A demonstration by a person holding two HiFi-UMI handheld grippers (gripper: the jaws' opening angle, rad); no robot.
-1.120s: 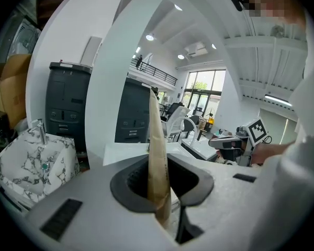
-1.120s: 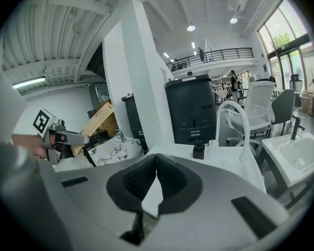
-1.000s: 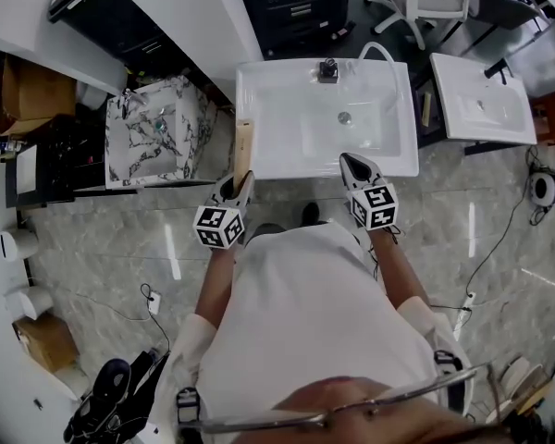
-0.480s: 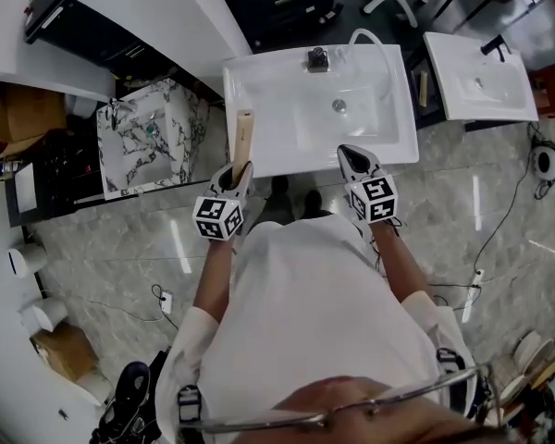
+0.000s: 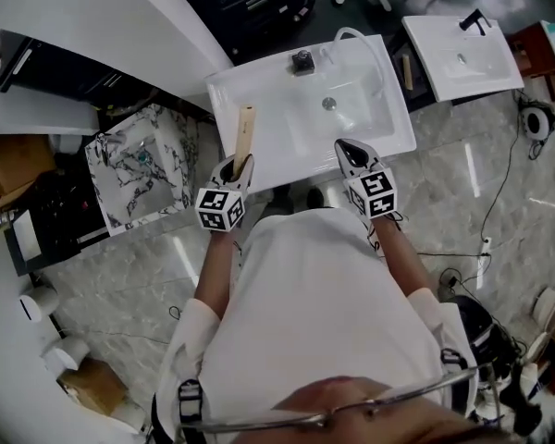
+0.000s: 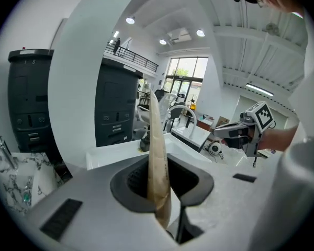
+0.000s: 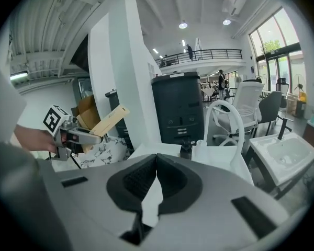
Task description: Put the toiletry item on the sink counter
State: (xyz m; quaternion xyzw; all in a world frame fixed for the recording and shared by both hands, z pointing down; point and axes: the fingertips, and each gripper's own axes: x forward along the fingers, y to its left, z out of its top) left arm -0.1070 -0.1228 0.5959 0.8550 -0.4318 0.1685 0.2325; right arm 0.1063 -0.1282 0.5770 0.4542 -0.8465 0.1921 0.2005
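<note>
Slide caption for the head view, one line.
Person facing the white sink counter, left gripper clamped on a tan toiletry item, right gripper shut and empty.

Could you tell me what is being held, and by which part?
The left gripper grips the tan toiletry item by its lower end; the right gripper holds nothing.

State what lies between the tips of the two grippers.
In the head view, only the bare white front rim of the sink lies between the left gripper, shut on the toiletry item, and the right gripper.
</note>
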